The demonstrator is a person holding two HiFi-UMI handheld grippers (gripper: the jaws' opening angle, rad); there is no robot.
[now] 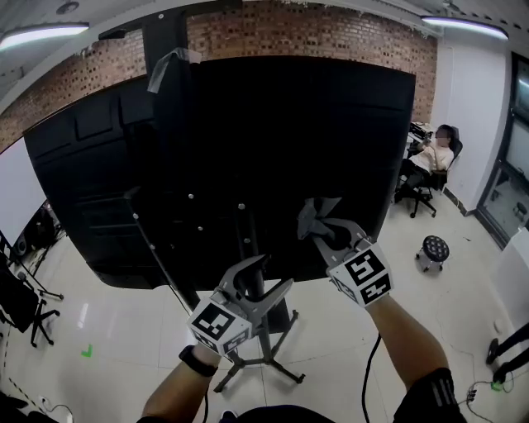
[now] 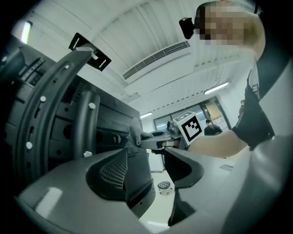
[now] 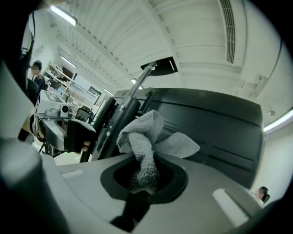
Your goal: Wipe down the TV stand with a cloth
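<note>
Filling the upper centre of the head view: black screen back (image 1: pixel 248 149) on the TV stand (image 1: pixel 285 372), legs at lower centre. Left claw (image 1: pixel 269 276), lower centre: jaws apart, empty. Right claw (image 1: pixel 324 228), centre right: clamped on grey cloth (image 3: pixel 146 137), close before the panel.

Ahead of you a reddish, unpainted brick wall (image 1: pixel 331 33) runs across the room. To your right it meets a white wall (image 1: pixel 475 116), and a dark-framed glazed door (image 1: pixel 511 173) stands further right. The floor (image 1: pixel 124 330) is pale and glossy and reflects light. It carries one small green mark (image 1: pixel 87 351) to your left. Both ceiling lights are lit: the left strip light (image 1: pixel 43 35) and the right strip light (image 1: pixel 463 25). The ceiling is white panelling with a long slotted vent (image 2: pixel 155 59). An office chair (image 1: pixel 426 194) by the right wall is occupied by a seated person, with a round black stool (image 1: pixel 434 248) near it.
</note>
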